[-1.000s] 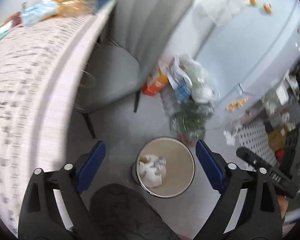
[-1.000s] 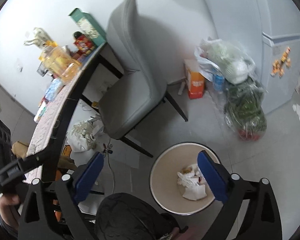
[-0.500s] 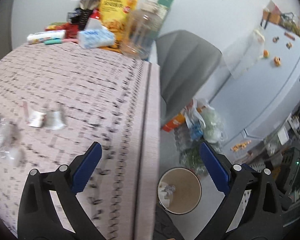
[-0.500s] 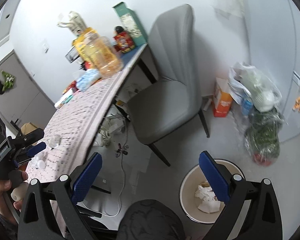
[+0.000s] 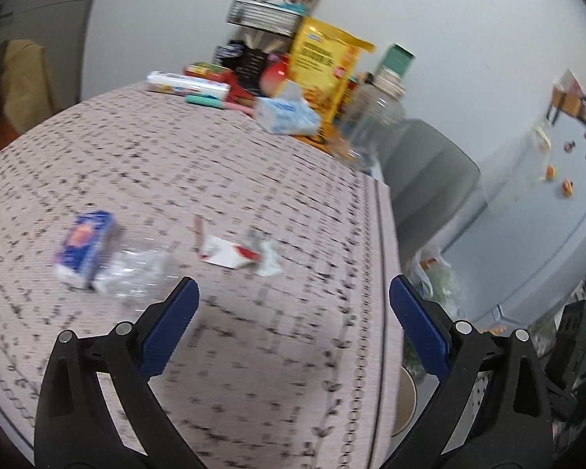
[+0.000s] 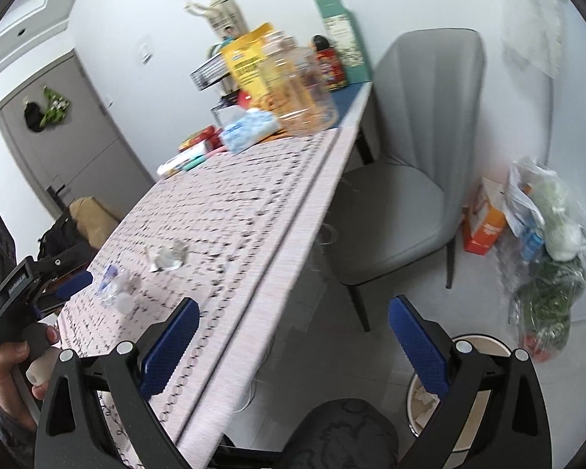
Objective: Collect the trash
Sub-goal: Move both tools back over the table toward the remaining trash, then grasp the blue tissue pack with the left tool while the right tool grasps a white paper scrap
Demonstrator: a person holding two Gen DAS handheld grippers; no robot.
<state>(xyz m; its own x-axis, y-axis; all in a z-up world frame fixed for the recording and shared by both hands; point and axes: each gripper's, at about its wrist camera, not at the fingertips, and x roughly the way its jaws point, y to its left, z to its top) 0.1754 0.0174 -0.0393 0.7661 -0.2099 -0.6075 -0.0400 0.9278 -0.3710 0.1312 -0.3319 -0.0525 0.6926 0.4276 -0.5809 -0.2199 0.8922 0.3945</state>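
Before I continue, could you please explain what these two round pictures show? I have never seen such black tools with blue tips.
They are two hand-held grippers, one in each hand of a person. Each carries a wide-angle camera looking forward along its blue jaws, so each picture comes from one tool. The left gripper is over the patterned table, jaws wide apart, holding nothing. Before it lie a small blue carton, crumpled clear plastic and a torn red-and-white wrapper. The right gripper, also open and empty, looks from beside the table's edge; it sees the grey chair and, below, part of the trash bin.
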